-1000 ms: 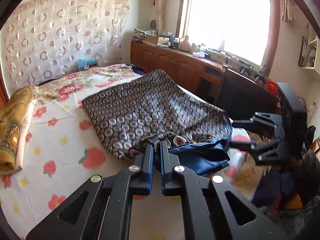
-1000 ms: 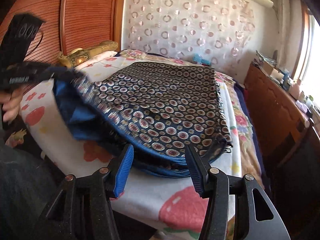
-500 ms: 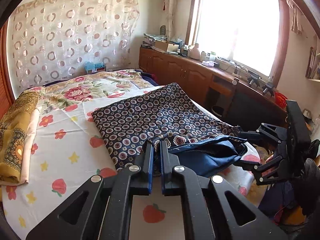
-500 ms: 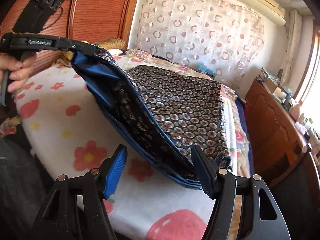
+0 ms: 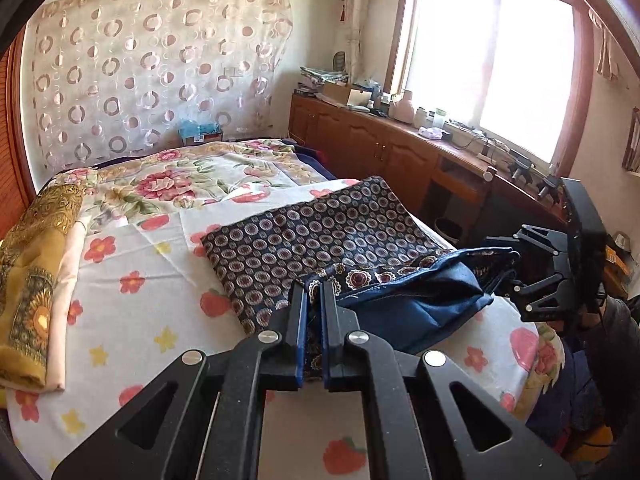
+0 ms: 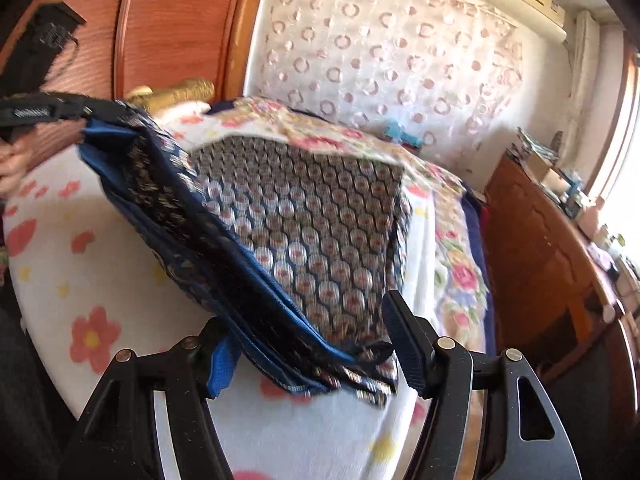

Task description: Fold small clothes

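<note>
Dark blue cloth with round dots [image 5: 320,236] lying half folded on the white flowery bed sheet [image 5: 132,280], left gripper [image 5: 314,300] pinching the cloth's near edge tight, right gripper [image 6: 308,350] with jaws apart and just closing, cloth corner between them, not squeezed

a home bedroom: a bed [image 5: 132,264] with flowered sheets lies ahead of the claw, a circle-patterned curtain [image 5: 152,80] beyond it, and wooden cabinets [image 5: 380,152] under a sunny window [image 5: 492,64] to the right, cluttered with what seem bottles.
</note>
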### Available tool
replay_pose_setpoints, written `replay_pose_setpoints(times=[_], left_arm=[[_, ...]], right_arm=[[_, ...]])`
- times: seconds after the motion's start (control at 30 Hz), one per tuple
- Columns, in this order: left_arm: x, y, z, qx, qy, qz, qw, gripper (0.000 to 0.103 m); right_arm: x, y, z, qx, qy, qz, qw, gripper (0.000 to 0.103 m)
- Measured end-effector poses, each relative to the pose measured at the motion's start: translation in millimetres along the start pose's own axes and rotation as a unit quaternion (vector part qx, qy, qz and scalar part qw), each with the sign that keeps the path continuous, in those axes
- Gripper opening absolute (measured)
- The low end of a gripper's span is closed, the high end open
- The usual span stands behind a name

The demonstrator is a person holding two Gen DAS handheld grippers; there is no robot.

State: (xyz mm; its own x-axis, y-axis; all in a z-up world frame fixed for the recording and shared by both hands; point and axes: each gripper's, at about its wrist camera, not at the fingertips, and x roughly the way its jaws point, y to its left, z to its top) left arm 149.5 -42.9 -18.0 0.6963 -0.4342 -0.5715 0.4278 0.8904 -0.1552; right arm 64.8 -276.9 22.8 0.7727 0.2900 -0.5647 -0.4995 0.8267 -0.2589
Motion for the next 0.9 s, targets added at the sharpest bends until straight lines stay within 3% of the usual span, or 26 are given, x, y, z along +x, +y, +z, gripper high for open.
replay_pose_setpoints(times=[0.07, 0.1, 0.13, 0.2, 0.37, 0.57, 0.8, 0.9], left_arm=[[8, 7, 3, -0.004, 0.002, 0.000, 1.0000, 0.007], [11, 11, 4, -0.007, 0.003, -0.001, 1.0000, 0.007], [15, 14, 4, -0.013, 0.004, -0.001, 0.9999, 0.007], [22, 21, 5, -0.023, 0.009, 0.000, 0.9997, 0.007], [37, 34, 14, -0.038, 0.021, 0.013, 0.9990, 0.007], [56, 45, 24, -0.046, 0.034, 0.029, 0.9979, 0.007], [51, 62, 41, -0.045, 0.009, 0.033, 0.9984, 0.039], [62, 73, 43, -0.048, 0.029, 0.033, 0.9979, 0.039]], right_arm=[[6, -2, 8, -0.003, -0.005, 0.016, 1.000, 0.045], [10, -2, 11, -0.004, -0.006, 0.024, 1.000, 0.031], [14, -2, 13, -0.005, -0.006, 0.032, 0.999, 0.022], [21, -8, 15, -0.003, -0.016, 0.040, 0.999, 0.013], [41, -19, 37, 0.011, -0.034, 0.051, 0.998, 0.010], [75, -43, 49, 0.045, -0.026, 0.065, 0.997, 0.010], [112, -55, 61, 0.066, -0.014, 0.048, 0.997, 0.007], [119, -57, 68, 0.072, -0.020, 0.036, 0.997, 0.006]])
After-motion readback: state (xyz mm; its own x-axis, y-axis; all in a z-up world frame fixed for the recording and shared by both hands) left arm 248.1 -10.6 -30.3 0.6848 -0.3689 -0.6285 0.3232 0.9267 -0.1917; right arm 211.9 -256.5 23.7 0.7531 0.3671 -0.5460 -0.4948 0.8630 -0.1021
